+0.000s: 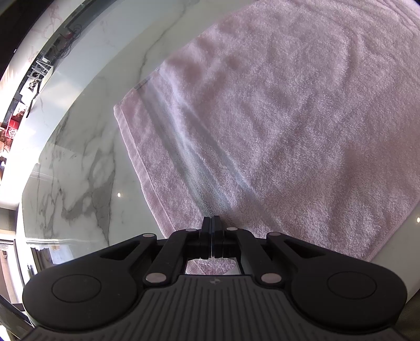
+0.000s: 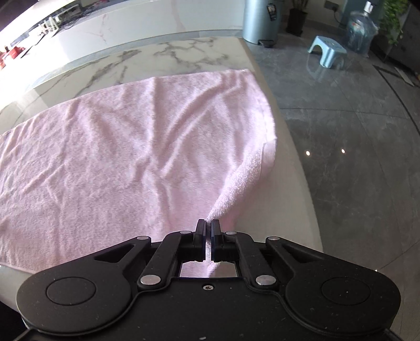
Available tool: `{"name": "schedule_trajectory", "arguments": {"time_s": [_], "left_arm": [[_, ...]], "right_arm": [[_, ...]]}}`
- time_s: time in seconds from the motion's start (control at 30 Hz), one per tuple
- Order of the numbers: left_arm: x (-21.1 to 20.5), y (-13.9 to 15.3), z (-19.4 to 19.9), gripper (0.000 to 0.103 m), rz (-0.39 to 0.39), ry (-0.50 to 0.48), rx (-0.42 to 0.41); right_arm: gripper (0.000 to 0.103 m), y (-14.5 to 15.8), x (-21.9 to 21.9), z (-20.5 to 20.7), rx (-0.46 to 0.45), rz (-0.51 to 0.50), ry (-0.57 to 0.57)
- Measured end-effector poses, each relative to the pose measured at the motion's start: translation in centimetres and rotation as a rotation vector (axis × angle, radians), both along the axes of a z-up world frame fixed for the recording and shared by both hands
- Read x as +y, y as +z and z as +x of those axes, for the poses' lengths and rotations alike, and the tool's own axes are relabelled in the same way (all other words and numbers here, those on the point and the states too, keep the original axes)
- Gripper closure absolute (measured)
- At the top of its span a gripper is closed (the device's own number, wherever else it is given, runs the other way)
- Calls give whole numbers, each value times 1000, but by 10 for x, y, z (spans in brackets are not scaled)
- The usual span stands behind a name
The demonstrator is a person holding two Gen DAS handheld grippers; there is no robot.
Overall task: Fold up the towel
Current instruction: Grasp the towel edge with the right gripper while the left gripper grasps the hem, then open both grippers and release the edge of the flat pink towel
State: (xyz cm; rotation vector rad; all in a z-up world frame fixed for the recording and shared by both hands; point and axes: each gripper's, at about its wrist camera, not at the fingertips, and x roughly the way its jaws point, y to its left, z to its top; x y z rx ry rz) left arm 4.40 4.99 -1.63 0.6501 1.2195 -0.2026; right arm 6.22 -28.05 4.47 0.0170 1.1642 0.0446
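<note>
A pink towel (image 1: 275, 126) lies spread on the white marble table (image 1: 78, 162). A woven band with grey stripes runs near its left end. My left gripper (image 1: 211, 219) is shut, its tips over the towel's near edge by that band; cloth shows under the jaws, but a grip is not clear. In the right wrist view the towel (image 2: 118, 147) is wrinkled, and its near right corner is lifted in a ridge. My right gripper (image 2: 208, 223) is shut on that corner.
The table's right edge (image 2: 294, 162) drops to a grey tiled floor. On the floor stand a blue bin (image 2: 262, 21), a blue stool (image 2: 328, 48) and a water bottle (image 2: 362, 28). A white counter (image 2: 131, 23) runs behind the table.
</note>
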Motion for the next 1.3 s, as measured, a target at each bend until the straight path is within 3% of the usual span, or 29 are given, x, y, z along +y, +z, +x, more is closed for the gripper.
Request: {"name": "schedule_trajectory", "arguments": {"time_s": [0.17,0.2,0.3,0.37,0.53,0.73,1.03,1.07,1.13,1.3], "left_arm": [[3,-1,0,103,-4,2,3],[3,-1,0,103,-5,2,3],[5,-2,-2,103,-7,1,2],[5,-3,-3,103,-9,-1,-2],[5,-5,-9,103,-12,-4,-11],[12,-1,-4,103,-7,-9,-17],[18,16,19,103,-8,-8,-21],[17,18,19,103,-7,-10,-22],[26,20,26,103,-3,-15,-23],[27,16,27,103,2,-21,-24]], "right_arm": [[98,6,35,-1,13,49,135],[93,6,38,1,11,52,142],[81,12,36,-5,-6,35,121],[81,4,24,4,2,35,69],[81,-11,-5,8,51,100,-52],[81,-25,-12,13,86,178,-115],[81,-50,-9,30,170,187,-189],[82,-52,-9,30,170,189,-191],[97,-52,-8,29,162,190,-197],[99,-39,-8,23,115,149,-170]]}}
